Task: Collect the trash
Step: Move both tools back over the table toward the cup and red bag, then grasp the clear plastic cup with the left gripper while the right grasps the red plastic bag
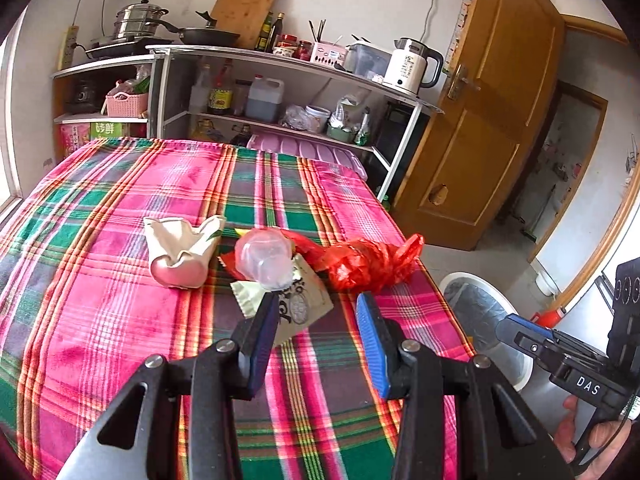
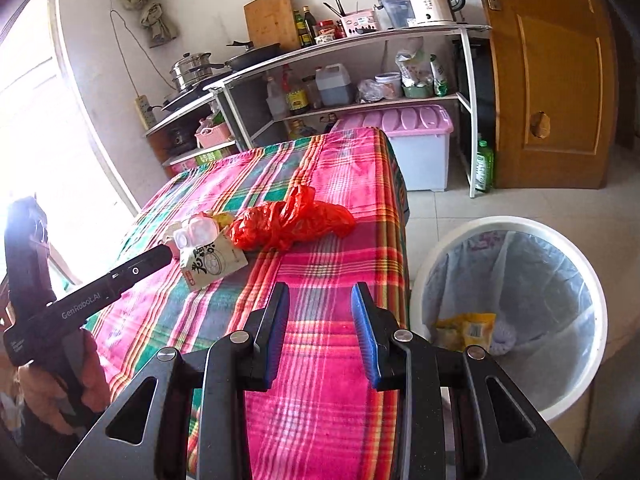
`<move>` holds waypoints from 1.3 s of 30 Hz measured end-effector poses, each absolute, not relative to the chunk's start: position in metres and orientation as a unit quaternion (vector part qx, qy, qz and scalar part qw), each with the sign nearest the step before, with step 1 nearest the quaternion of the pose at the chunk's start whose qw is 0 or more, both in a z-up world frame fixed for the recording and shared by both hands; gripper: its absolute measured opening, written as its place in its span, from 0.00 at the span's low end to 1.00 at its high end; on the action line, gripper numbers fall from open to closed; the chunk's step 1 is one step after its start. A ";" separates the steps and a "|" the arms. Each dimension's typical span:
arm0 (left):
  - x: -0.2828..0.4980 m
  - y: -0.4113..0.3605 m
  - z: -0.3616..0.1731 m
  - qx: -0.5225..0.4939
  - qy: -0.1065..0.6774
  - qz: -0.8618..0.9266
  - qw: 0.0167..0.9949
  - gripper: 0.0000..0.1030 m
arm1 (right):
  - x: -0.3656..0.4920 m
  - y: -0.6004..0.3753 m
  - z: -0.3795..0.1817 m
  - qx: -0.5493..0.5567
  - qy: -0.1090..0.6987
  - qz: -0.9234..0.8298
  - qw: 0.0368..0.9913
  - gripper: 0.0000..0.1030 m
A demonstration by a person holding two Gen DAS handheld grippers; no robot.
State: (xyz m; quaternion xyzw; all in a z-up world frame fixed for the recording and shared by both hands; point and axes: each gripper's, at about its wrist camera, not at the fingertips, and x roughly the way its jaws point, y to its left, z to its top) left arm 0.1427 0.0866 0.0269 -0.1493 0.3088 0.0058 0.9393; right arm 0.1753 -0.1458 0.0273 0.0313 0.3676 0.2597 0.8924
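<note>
Trash lies on the plaid tablecloth [image 1: 120,312]: a crushed white paper cup [image 1: 180,252], a clear plastic cup [image 1: 262,260], a beige printed wrapper [image 1: 300,304] and a crumpled red plastic bag [image 1: 368,264]. My left gripper [image 1: 320,300] is open, just short of the wrapper and clear cup. My right gripper [image 2: 320,292] is open and empty above the table's near edge. The red bag [image 2: 292,220] and wrapper [image 2: 212,260] lie ahead of it. The white bin [image 2: 516,316] with a liner stands on the floor to the right, holding a yellow packet [image 2: 464,330].
Metal shelves [image 1: 280,92] with bottles, pots and a kettle [image 1: 412,66] stand behind the table. A pink-lidded storage box [image 2: 412,148] sits under them. A wooden door [image 2: 556,80] is at the right. The bin also shows in the left wrist view [image 1: 480,312].
</note>
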 end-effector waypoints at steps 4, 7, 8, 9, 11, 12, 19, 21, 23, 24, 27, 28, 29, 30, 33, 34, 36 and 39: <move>0.152 0.100 0.025 -0.153 0.311 0.026 0.938 0.53 | 0.181 -0.133 0.026 0.024 0.368 0.267 0.890 0.33; 0.163 0.106 0.020 -0.152 0.316 0.037 0.936 0.53 | 0.184 -0.126 0.025 0.022 0.370 0.270 0.889 0.33; 0.166 0.108 0.018 -0.151 0.319 0.039 0.935 0.53 | 0.186 -0.126 0.024 0.021 0.371 0.270 0.888 0.33; 0.169 0.109 0.017 -0.150 0.321 0.043 0.934 0.53 | 0.187 -0.125 0.024 0.020 0.371 0.270 0.888 0.33; 0.176 0.109 0.014 -0.145 0.324 0.045 0.934 0.53 | 0.190 -0.122 0.023 0.019 0.373 0.270 0.888 0.33; 0.179 0.109 0.012 -0.145 0.327 0.046 0.933 0.53 | 0.192 -0.122 0.022 0.019 0.374 0.270 0.887 0.33; 0.194 0.109 0.003 -0.154 0.342 0.041 0.926 0.50 | 0.204 -0.115 0.020 0.018 0.380 0.268 0.885 0.33; 0.198 0.110 0.000 -0.157 0.345 0.039 0.924 0.42 | 0.209 -0.112 0.020 0.021 0.381 0.268 0.885 0.33; 0.199 0.109 -0.003 -0.158 0.348 0.038 0.923 0.35 | 0.215 -0.110 0.020 0.023 0.381 0.264 0.886 0.33; 0.199 0.110 -0.003 -0.160 0.349 0.036 0.923 0.32 | 0.218 -0.108 0.021 0.025 0.381 0.263 0.886 0.33; 0.197 0.111 -0.004 -0.165 0.345 0.031 0.923 0.29 | 0.228 -0.104 0.021 0.032 0.382 0.261 0.886 0.34; 0.196 0.112 -0.004 -0.166 0.344 0.030 0.924 0.28 | 0.232 -0.102 0.021 0.034 0.384 0.261 0.885 0.34; 0.195 0.112 -0.004 -0.168 0.344 0.028 0.924 0.28 | 0.236 -0.099 0.020 0.037 0.387 0.262 0.883 0.34; 0.194 0.113 -0.005 -0.171 0.342 0.026 0.923 0.28 | 0.240 -0.097 0.019 0.040 0.390 0.263 0.881 0.34; 0.192 0.118 -0.005 -0.183 0.339 0.019 0.923 0.28 | 0.252 -0.089 0.015 0.043 0.399 0.261 0.878 0.34; 0.191 0.119 -0.005 -0.186 0.339 0.016 0.922 0.28 | 0.255 -0.088 0.013 0.045 0.402 0.260 0.877 0.35; 0.190 0.121 -0.006 -0.192 0.338 0.010 0.921 0.28 | 0.263 -0.084 0.011 0.053 0.406 0.256 0.876 0.35; 0.189 0.123 -0.007 -0.200 0.337 0.002 0.920 0.28 | 0.271 -0.081 0.010 0.062 0.408 0.251 0.876 0.36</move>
